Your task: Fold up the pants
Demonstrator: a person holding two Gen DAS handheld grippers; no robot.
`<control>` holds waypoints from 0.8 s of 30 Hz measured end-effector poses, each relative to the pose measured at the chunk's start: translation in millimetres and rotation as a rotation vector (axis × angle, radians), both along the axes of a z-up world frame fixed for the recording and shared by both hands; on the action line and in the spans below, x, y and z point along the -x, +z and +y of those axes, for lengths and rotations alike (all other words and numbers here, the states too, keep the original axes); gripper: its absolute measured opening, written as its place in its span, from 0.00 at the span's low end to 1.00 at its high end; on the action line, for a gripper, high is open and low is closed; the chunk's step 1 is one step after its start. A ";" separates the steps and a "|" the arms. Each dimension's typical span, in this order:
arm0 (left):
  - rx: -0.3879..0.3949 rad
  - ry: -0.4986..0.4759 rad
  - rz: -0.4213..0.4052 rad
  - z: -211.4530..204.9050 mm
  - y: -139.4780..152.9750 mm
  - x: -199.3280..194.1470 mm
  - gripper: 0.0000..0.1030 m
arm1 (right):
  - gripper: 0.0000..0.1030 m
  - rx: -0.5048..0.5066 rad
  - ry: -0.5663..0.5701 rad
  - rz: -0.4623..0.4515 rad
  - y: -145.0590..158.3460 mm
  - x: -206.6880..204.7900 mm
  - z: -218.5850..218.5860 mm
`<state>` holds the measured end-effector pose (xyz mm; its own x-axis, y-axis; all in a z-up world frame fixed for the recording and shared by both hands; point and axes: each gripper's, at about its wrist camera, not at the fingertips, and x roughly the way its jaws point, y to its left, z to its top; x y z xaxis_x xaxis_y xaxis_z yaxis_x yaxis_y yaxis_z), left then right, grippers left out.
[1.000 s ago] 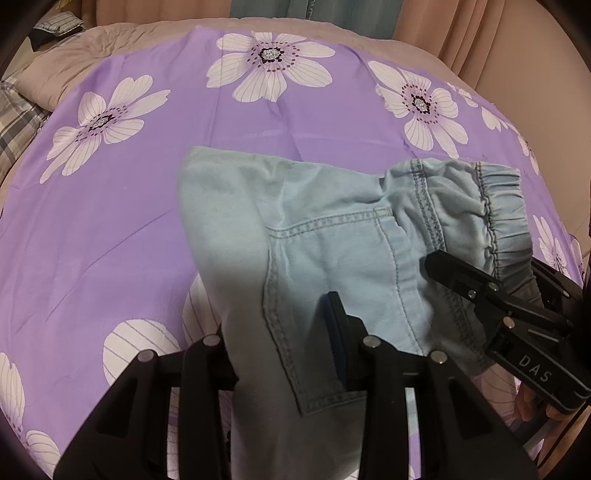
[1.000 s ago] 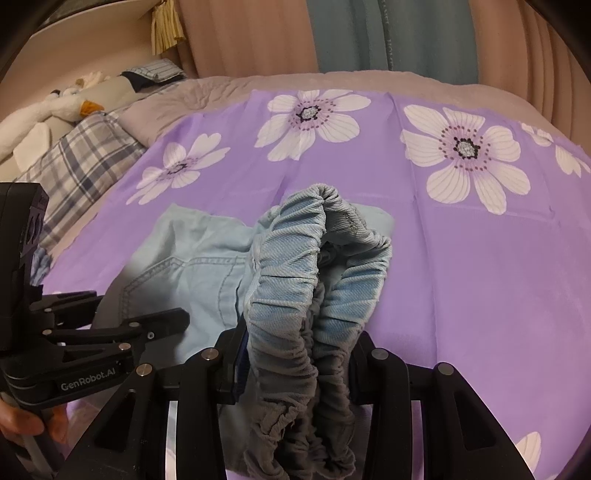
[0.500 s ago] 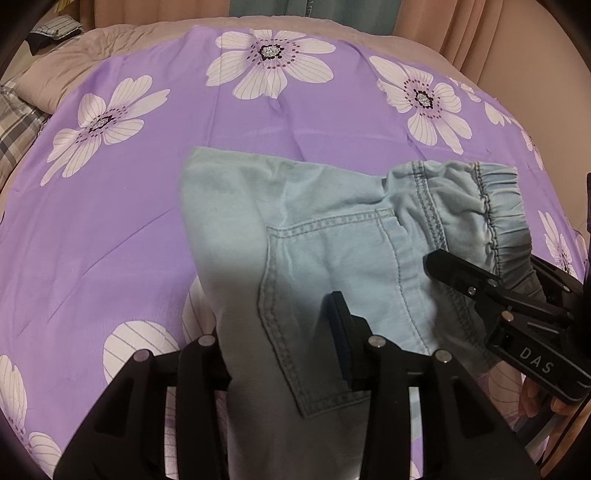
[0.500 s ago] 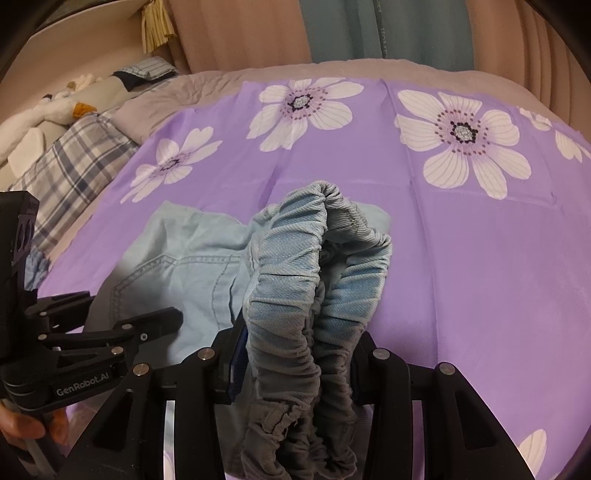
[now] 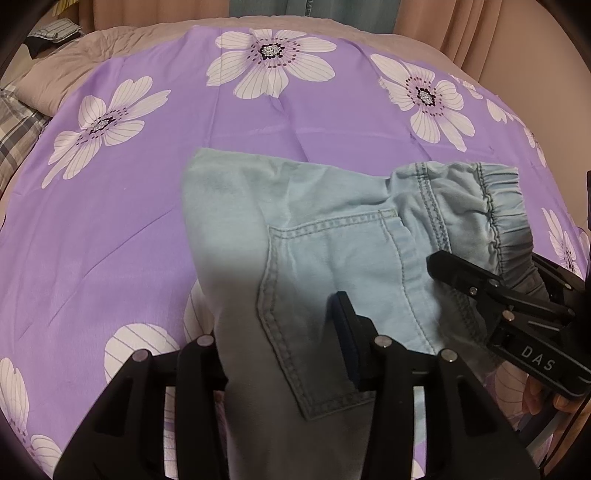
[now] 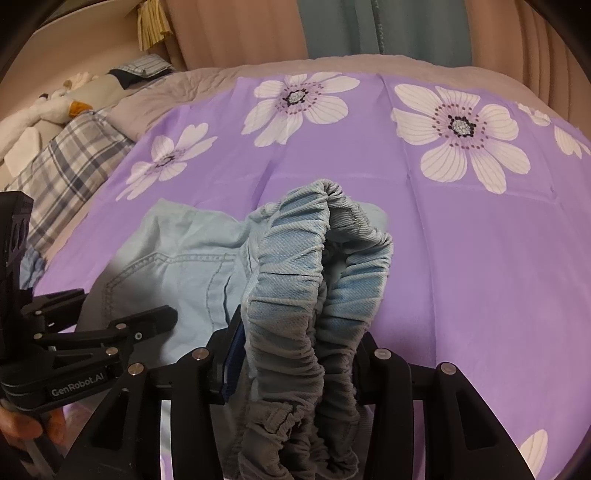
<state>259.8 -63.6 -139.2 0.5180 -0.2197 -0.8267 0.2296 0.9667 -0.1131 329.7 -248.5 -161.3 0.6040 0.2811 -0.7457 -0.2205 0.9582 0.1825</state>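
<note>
Light blue denim pants [image 5: 314, 236] lie folded on a purple flowered bedspread [image 5: 155, 206], back pocket up, elastic waistband [image 5: 506, 206] at the right. My left gripper [image 5: 280, 354] is shut on the pants' near edge by the pocket. My right gripper [image 6: 295, 354] is shut on the bunched elastic waistband [image 6: 317, 273], which stands up between its fingers. The right gripper also shows in the left wrist view [image 5: 509, 310], and the left gripper in the right wrist view [image 6: 92, 332].
Plaid bedding [image 6: 62, 162] and white stuffed toys [image 6: 48, 107] lie at the far left of the bed. Curtains [image 6: 369, 29] hang behind the bed. A grey blanket border [image 5: 110, 51] runs round the purple spread.
Both grippers keep their hold on the pants. The views have shifted slightly forward over the bed; the pants look almost unchanged.
</note>
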 end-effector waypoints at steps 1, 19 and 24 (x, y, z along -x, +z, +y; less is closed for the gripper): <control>0.000 0.000 0.000 0.2 0.1 -0.1 0.43 | 0.44 0.000 -0.001 0.001 -0.2 0.1 -0.1; -0.010 0.019 0.007 3.8 -2.2 -3.2 0.52 | 0.52 -0.007 -0.033 0.032 -3.1 -0.2 0.8; -0.018 0.023 0.009 3.2 -2.3 -3.5 0.54 | 0.53 -0.005 -0.035 0.037 -3.0 -1.0 0.8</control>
<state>263.2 -60.4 -141.5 0.5156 -0.1925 -0.8349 0.2061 0.9737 -0.0972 330.7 -247.7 -164.3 0.5858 0.2643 -0.7661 -0.1802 0.9641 0.1949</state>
